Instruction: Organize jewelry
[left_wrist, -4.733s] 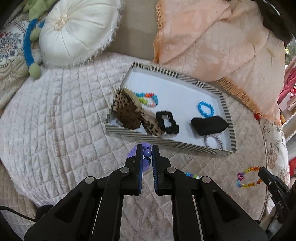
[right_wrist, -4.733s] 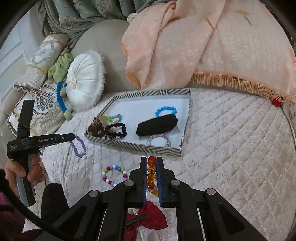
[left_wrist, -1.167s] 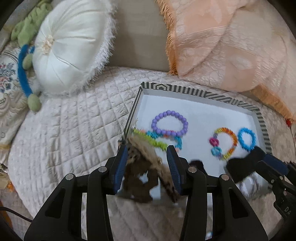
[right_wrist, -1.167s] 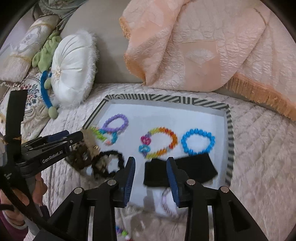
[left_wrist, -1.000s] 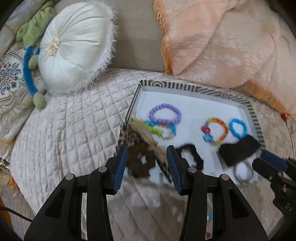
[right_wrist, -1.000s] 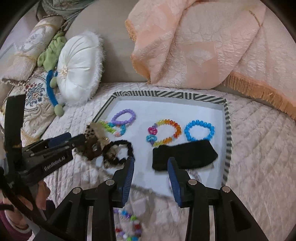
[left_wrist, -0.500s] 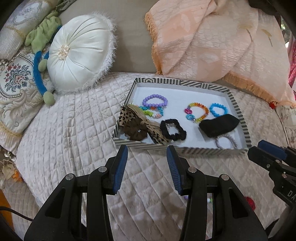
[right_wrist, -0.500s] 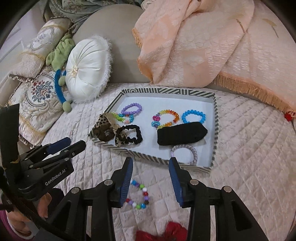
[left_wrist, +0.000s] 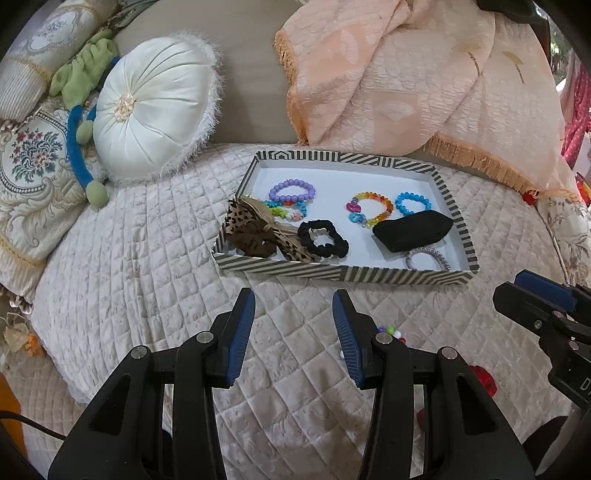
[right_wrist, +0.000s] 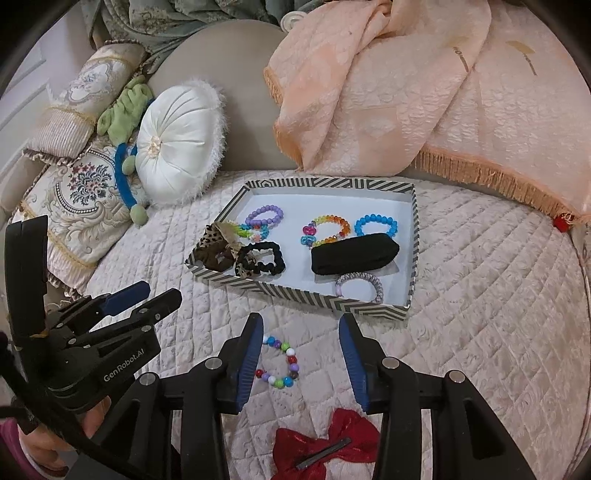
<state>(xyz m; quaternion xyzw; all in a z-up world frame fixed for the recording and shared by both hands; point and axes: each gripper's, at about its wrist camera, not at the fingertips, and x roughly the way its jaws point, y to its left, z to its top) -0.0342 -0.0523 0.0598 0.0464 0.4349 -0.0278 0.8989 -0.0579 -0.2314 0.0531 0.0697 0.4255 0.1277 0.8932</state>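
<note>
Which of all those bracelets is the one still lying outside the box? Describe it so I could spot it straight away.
Find the striped tray on the quilted bedspread. Just in front of its near wall, between the open fingers of the right gripper, lies the mixed-colour bead bracelet. Unlike its neighbour, the red bow clip, it is a loop of round beads, and it alone lies outside the tray.

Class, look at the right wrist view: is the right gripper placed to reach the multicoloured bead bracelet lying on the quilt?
Probably yes. The right gripper is open, and the multicoloured bead bracelet lies flat on the quilt between its fingers, outside the striped tray; nothing covers it.
</note>
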